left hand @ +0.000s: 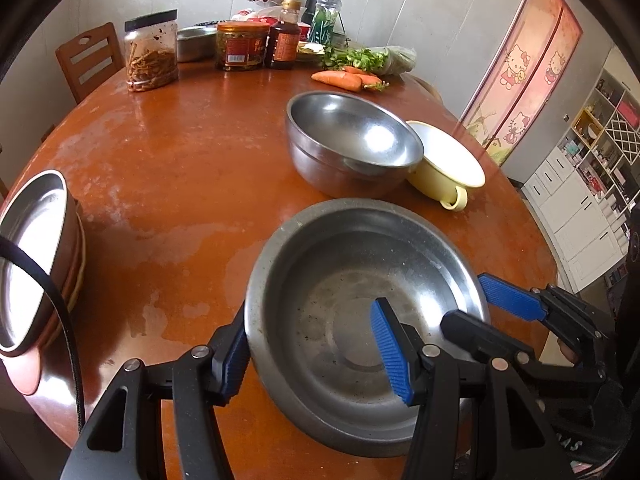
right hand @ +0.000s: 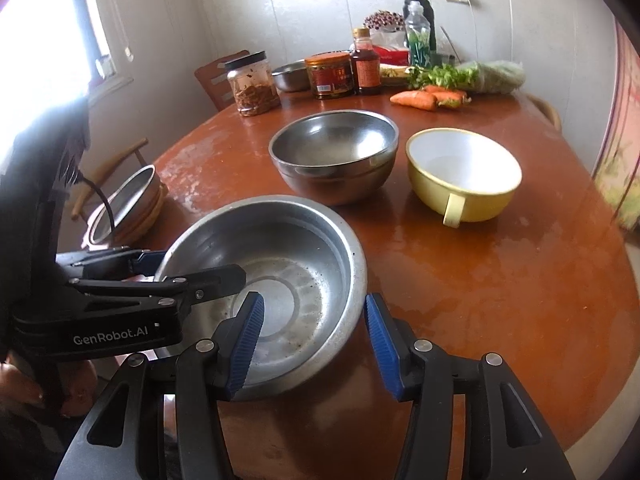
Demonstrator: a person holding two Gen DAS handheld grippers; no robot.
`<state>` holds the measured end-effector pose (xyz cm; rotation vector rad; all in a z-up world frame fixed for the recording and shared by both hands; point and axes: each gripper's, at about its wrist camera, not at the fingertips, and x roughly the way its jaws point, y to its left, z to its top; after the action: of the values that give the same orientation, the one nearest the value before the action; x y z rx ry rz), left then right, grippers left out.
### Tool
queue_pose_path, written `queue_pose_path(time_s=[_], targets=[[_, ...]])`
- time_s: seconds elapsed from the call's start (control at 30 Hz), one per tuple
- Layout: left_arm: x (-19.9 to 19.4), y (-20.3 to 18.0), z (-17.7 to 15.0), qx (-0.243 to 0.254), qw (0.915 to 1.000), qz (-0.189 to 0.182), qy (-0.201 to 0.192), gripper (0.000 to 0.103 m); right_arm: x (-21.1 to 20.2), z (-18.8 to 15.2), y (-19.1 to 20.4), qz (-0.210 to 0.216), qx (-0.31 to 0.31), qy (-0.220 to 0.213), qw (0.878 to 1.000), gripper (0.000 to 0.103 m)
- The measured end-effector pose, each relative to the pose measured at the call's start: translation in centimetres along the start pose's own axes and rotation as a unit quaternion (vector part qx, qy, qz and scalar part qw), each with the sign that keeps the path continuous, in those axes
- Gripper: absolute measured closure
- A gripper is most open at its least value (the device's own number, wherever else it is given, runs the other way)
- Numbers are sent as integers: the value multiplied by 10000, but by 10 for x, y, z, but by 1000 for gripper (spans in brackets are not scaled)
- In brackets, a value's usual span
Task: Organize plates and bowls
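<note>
While both hand-held grippers seemingly clamp opposite rims, the steel basin [left hand: 360, 320] sits between them.

Black tongs [left hand: 316, 354], ribbed blue pads [left hand: 390, 352], silver screws, white "GenRobot.AI" lettering, black cable

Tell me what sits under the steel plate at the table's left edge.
Under the steel plate, rims of stacked brownish dishes show; their count and insides are covered.
</note>
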<state>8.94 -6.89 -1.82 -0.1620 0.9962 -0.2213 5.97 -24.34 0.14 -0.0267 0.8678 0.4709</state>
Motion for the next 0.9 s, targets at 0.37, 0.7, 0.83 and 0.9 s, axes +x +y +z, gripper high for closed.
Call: queue_pose_path(time_s=[0.37,0.7,0.83,0.9], targets=[[-27,11,20,-11,9993,1,-375,44,-10,21,-5,-36,216,-259,9994,47],[-23,12,65,-24,9983,263,-522,44,-3,57,-19,57,702,-371,9968,47],[-9,14,85,-59,9982,288,-522,44,9,70,-27,15,867,-361,9956,47],[-1,16,96,-87,9984,274,-494,44,14,75,-29,-48,852,-382,9956,47]])
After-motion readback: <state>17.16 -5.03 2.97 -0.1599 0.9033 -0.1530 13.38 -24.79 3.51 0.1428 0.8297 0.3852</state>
